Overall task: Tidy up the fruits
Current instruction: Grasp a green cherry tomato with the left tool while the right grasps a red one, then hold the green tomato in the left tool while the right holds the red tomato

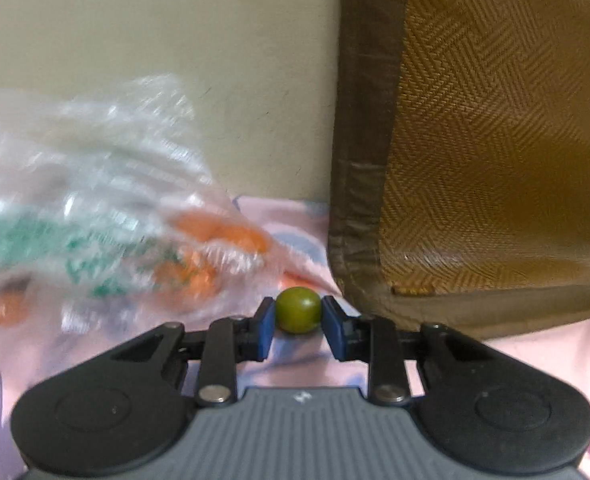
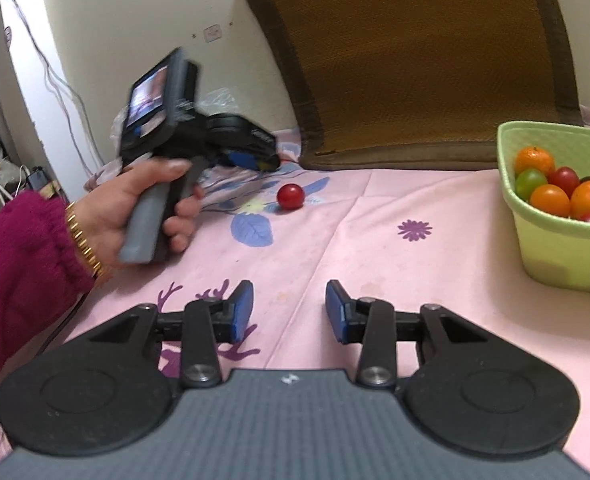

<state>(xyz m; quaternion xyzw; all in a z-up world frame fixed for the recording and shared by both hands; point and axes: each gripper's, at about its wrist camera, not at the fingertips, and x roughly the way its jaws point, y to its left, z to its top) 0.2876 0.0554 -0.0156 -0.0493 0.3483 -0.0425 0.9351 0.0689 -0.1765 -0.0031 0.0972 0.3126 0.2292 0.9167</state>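
Left wrist view: the left gripper [image 1: 298,316] pinches a small green fruit [image 1: 298,310], seemingly firmly, amid blur. Carry it level to the green basket [image 2: 551,248]; the right gripper [image 2: 289,312] waits, jaws wide.

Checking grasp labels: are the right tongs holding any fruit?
No, the right tongs stand open over the bare pink cloth, and the nearest loose fruit, a red one, lies well ahead.
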